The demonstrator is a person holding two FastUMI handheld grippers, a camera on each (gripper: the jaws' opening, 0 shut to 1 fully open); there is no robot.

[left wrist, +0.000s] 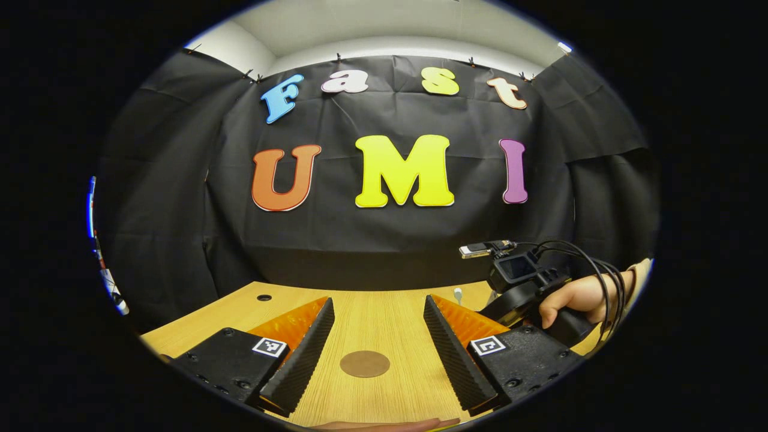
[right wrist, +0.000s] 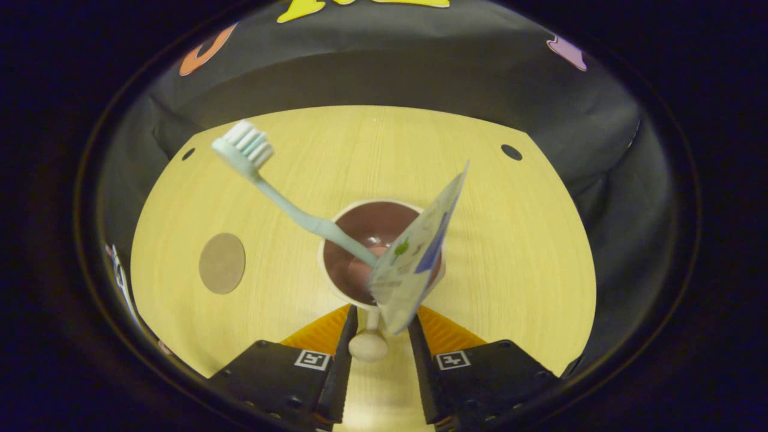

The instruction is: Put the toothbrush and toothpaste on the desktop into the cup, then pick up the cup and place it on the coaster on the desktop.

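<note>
In the right gripper view a cream cup with a brown inside stands in front of my right gripper. The fingers are closed on the cup's handle. A pale green toothbrush stands in the cup and leans up to the left, bristles on top. A flat toothpaste tube leans in it at the right. The round brown coaster lies on the wood to the cup's left. In the left gripper view my left gripper is open above the coaster, holding nothing. The right gripper and its hand are at the right.
The light wooden desktop has small round holes near its far corners. Black cloth walls close it in at the back and sides. Cables trail from the right gripper over the hand.
</note>
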